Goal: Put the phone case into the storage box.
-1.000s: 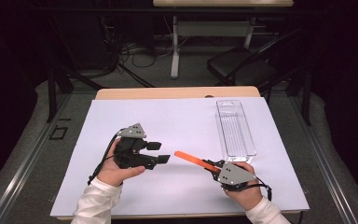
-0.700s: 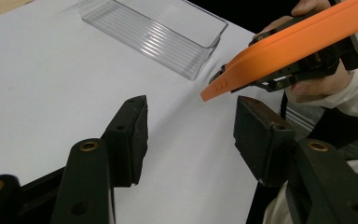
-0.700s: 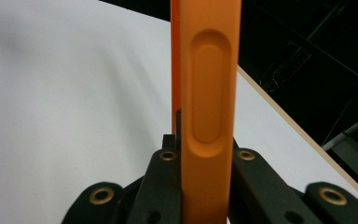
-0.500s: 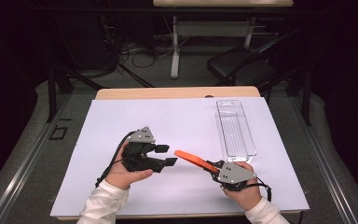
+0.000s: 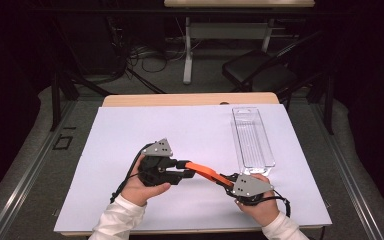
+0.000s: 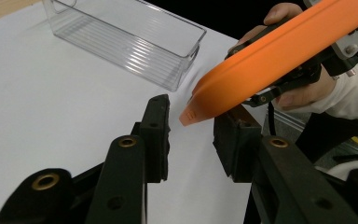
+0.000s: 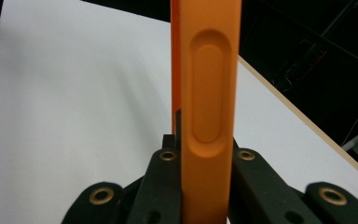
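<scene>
orange and matte, the long flat tool [image 5: 206, 172] hangs above the white counter [image 5: 130, 130], clenched at one end by your right claw [image 7: 204, 154]; its jaws press both narrow edges, and a shallow oval recess runs down the broad face. the long axis runs from that claw up and leftward in the high view, straight toward your left claw [image 5: 186, 170]. the free tip is rounded and thin, smooth like moulded rubber or plastic.

in the left gripper view the tip [image 6: 200, 109] sits between the two black ribbed pads [image 6: 157, 135], closer to the right-hand one. these jaws have just been closing with the tip between them, yet a gap shows on the left side, so the left claw is not gripping. whether the tip brushes the right-hand pad is hard to tell.

the coming move likely turns on this: the tool comes in at a slant across the left jaws rather than square to them, so you would want the pads to meet its flat faces.

beyond your right hand [image 5: 260, 207], a clear ribbed plastic bin [image 5: 252, 137] lies on the counter, long, narrow and open-topped.
</scene>
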